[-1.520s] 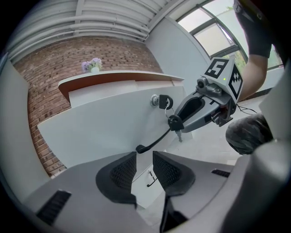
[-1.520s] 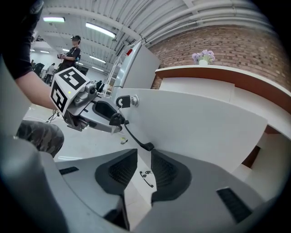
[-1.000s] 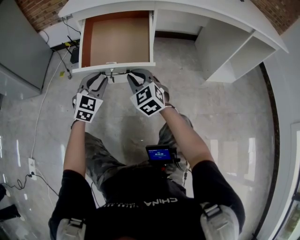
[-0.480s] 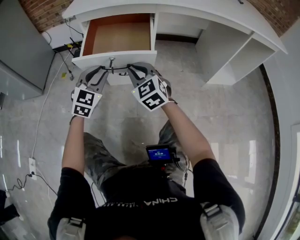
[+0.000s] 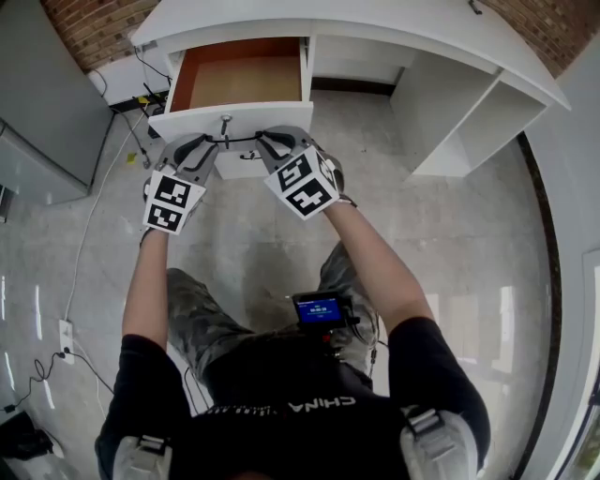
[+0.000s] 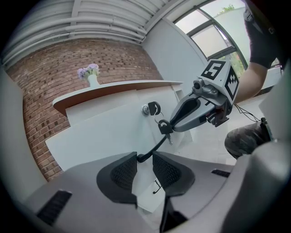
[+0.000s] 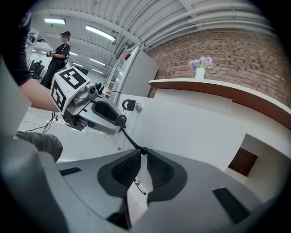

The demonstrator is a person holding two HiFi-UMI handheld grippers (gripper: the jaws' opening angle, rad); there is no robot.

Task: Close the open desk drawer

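White lacquer outside, bare brown board inside: drawer [image 5: 242,82] pulled well out from under the left end of the tabletop [image 5: 403,28], nothing in it. At the middle of the drawer front [image 5: 277,114], a key [image 5: 225,121] in the lock [image 6: 146,109], with a second key [image 6: 164,129] dangling from its ring. Just short of that front and below the lock, left gripper [image 6: 144,159] and right gripper [image 7: 142,154] side by side, joined by a thin black cord [image 6: 153,144]. Left jaws a narrow slit apart, one cord end lying between the tips against one pad; right jaws drawn together at the tips and nipping the other end. Probably light to shift, being empty, and stiff enough not to flex; likely to run straight only if pushed evenly. Best taken not by pinching but by pressing flat on the front panel, one gripper either side of the lock, level with each other and clear of the keys so as not to bend them. Worth slowing near the end: smooth lacquer, so easy to skid off, and a hard slam likely to bounce back open.
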